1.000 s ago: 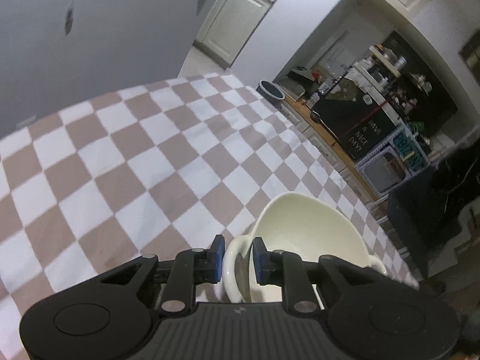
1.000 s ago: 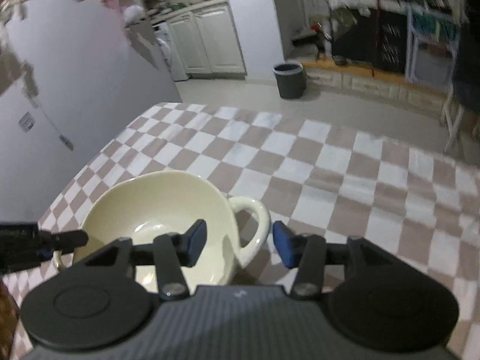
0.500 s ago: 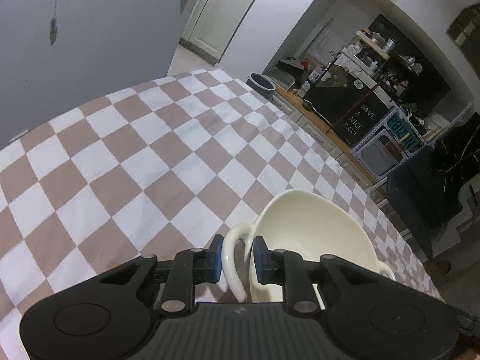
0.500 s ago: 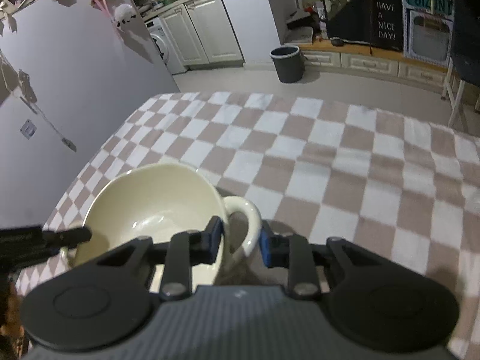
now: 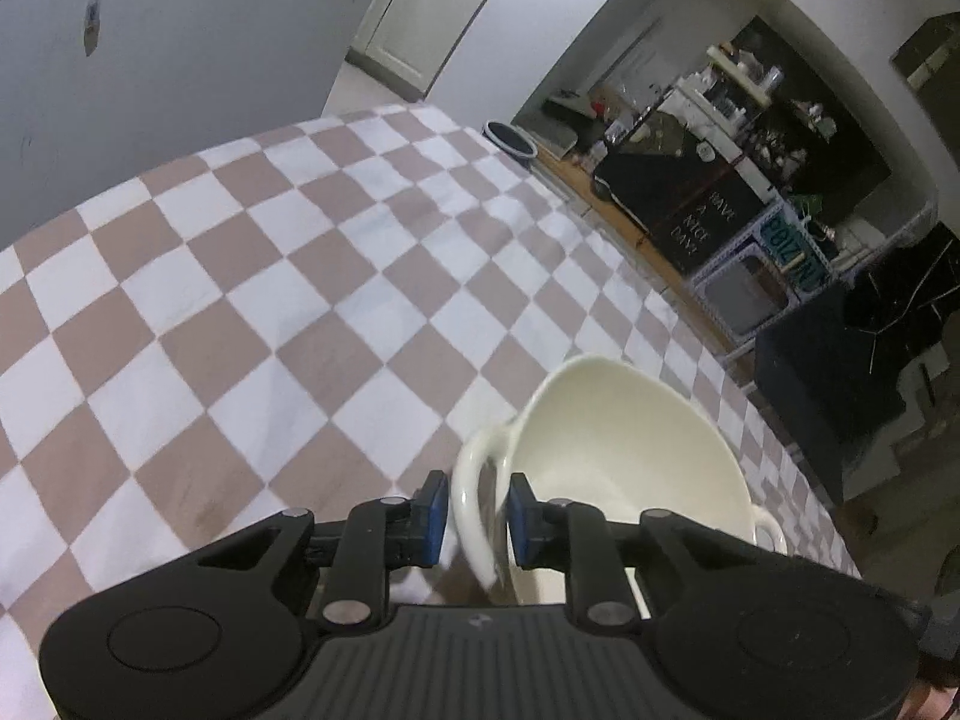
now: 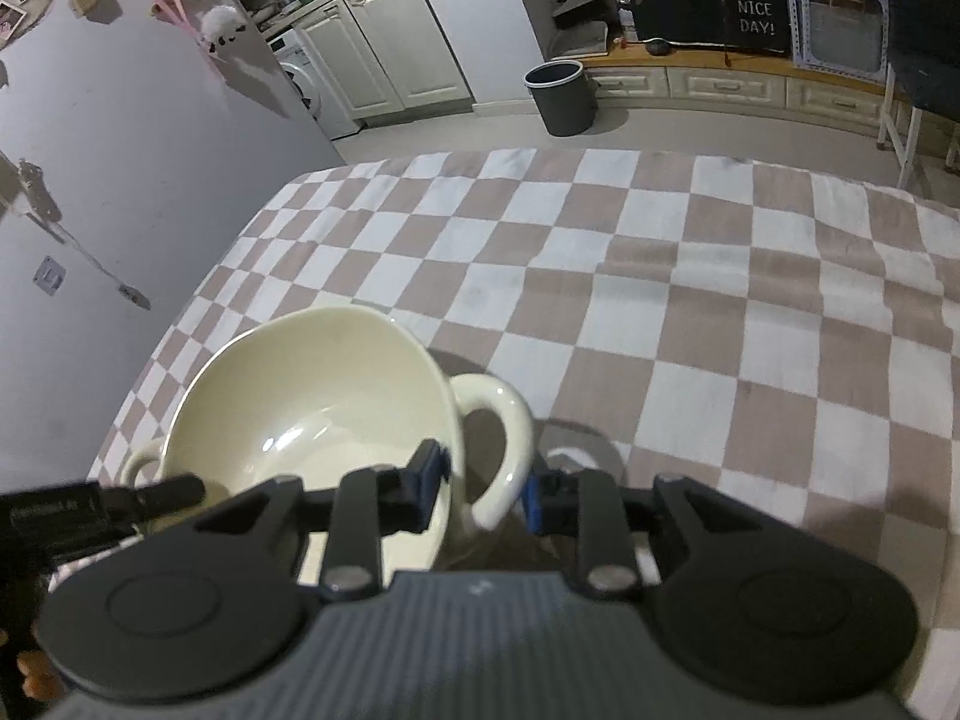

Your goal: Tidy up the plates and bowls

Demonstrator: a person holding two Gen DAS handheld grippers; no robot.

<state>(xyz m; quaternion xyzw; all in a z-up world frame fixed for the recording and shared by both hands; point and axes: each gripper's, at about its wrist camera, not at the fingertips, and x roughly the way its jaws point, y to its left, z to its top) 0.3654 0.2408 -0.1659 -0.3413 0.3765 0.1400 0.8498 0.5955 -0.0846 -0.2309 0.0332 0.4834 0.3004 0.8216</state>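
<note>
As the right hand-held gripper (image 6: 483,495) has just narrowed onto the bowl's (image 6: 312,396) handle (image 6: 498,450) at its 3 o'clock | left hand-held gripper (image 5: 477,510) already pinches 9 o'clock handle (image 5: 471,498) | bowl low over checkered counter (image 6: 690,300), near edge | two-handed carry looks ready

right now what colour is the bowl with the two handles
Cream all over, the bowl shows best in the right wrist view.
</note>
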